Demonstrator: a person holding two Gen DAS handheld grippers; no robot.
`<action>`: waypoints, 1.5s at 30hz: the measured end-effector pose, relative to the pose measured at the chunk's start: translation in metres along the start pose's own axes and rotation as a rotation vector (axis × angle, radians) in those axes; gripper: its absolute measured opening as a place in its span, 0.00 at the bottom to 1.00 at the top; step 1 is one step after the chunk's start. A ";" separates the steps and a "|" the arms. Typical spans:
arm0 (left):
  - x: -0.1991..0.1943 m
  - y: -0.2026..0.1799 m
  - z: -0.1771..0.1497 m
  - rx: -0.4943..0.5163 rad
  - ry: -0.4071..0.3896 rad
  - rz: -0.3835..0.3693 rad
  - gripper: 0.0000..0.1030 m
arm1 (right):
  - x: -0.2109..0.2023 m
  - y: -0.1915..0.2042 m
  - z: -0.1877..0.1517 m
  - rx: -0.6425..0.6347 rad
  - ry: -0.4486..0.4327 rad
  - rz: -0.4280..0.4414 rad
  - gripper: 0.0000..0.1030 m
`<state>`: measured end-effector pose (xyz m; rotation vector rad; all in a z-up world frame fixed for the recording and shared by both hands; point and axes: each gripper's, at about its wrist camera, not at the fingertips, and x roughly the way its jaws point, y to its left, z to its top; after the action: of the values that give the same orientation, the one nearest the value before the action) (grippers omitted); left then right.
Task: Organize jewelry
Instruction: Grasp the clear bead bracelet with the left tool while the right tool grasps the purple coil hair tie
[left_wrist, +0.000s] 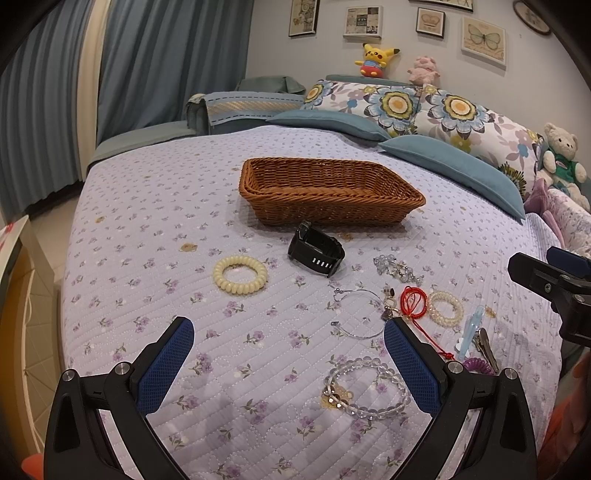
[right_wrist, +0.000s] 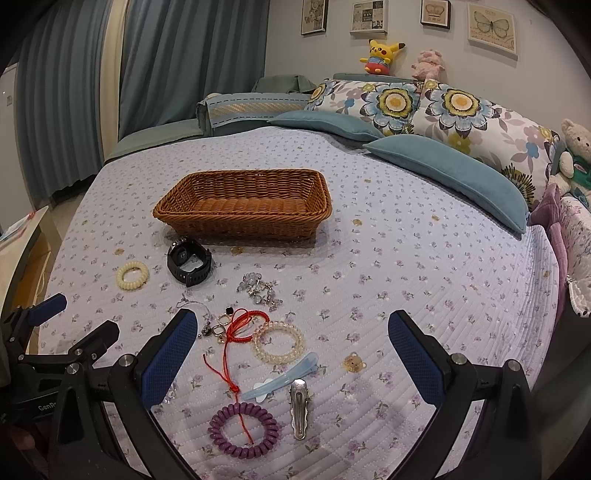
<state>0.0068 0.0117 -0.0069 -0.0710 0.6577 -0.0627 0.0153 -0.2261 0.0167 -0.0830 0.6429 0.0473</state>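
Observation:
An empty brown wicker basket (left_wrist: 328, 192) (right_wrist: 243, 203) stands mid-bed. In front of it lie a black watch (left_wrist: 317, 250) (right_wrist: 189, 260), a cream coil hair tie (left_wrist: 240, 274) (right_wrist: 132, 275), a crystal piece (left_wrist: 395, 267) (right_wrist: 260, 288), a wire hoop (left_wrist: 360, 314), a red cord (left_wrist: 415, 302) (right_wrist: 236, 332), a clear coil tie (left_wrist: 445, 308) (right_wrist: 279, 342), a blue clip (right_wrist: 284, 376), a silver clip (right_wrist: 298, 408) and a purple coil tie (right_wrist: 242, 430). A clear bead bracelet (left_wrist: 365, 387) lies between my open left gripper's fingers (left_wrist: 288, 365). My right gripper (right_wrist: 291, 365) is open above the clips.
Blue and floral pillows (left_wrist: 443, 162) line the far right of the bed. Plush toys (left_wrist: 375, 59) sit on the headboard, a teddy bear (left_wrist: 563, 155) at the right. Curtains (left_wrist: 147, 66) hang at the left, where the bed edge drops off.

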 end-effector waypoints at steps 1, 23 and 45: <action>0.000 0.000 0.000 0.000 0.000 0.000 0.99 | 0.000 0.000 0.000 -0.001 0.000 -0.001 1.00; -0.015 0.014 -0.010 -0.031 0.117 -0.079 0.95 | -0.001 -0.055 -0.051 0.069 0.129 0.172 0.80; 0.041 -0.018 -0.025 -0.008 0.321 -0.135 0.39 | 0.041 -0.009 -0.078 -0.013 0.268 0.232 0.22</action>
<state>0.0236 -0.0106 -0.0497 -0.1144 0.9731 -0.2044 0.0022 -0.2411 -0.0698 -0.0265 0.9183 0.2675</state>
